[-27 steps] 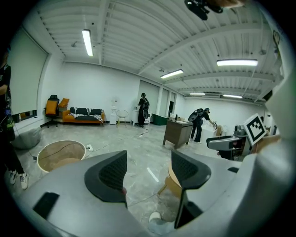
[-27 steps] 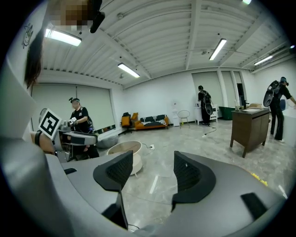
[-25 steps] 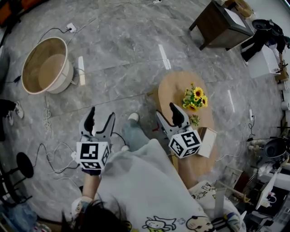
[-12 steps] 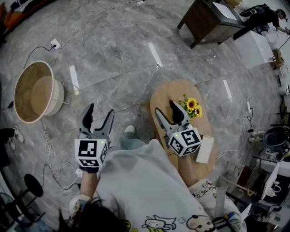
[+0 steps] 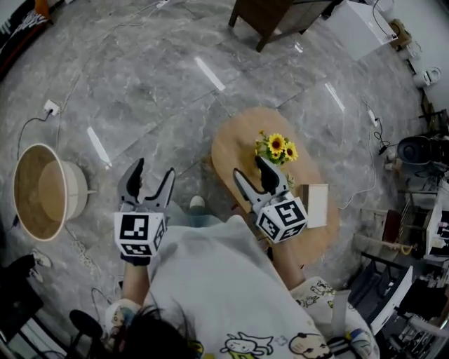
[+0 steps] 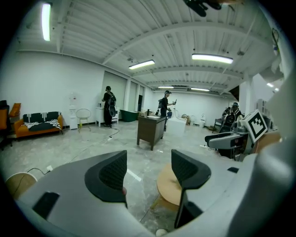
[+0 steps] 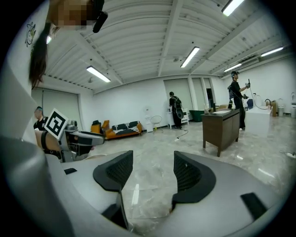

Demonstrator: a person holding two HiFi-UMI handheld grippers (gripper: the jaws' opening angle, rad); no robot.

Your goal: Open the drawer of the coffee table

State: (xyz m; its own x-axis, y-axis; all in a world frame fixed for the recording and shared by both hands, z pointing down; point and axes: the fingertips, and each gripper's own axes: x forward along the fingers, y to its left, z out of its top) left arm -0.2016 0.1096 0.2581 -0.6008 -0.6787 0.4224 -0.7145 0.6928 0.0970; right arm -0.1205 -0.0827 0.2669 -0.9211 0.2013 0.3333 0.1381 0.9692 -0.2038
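The oval wooden bench (image 5: 235,144) lies in front of the person, a little to the right; its drawer does not show from above. The right gripper (image 5: 251,175) hangs over the bench's near edge, just beside the sunflowers (image 5: 278,147) standing on its middle. Its jaws are apart with only floor between them. The left gripper (image 5: 149,181) is held over the floor left of the bench, well apart from it, and its jaws are also spread and empty. A pale box (image 5: 313,205) rests on the bench's right edge. Compared with a second ago, both grippers keep much the same pose and spread, but the head view has swung. The bench now sits nearer the picture's middle, the tub (image 5: 41,191) far left of the bench has slid toward the left edge, and the dark cabinet (image 5: 270,12) beyond the bench is cut by the top edge.
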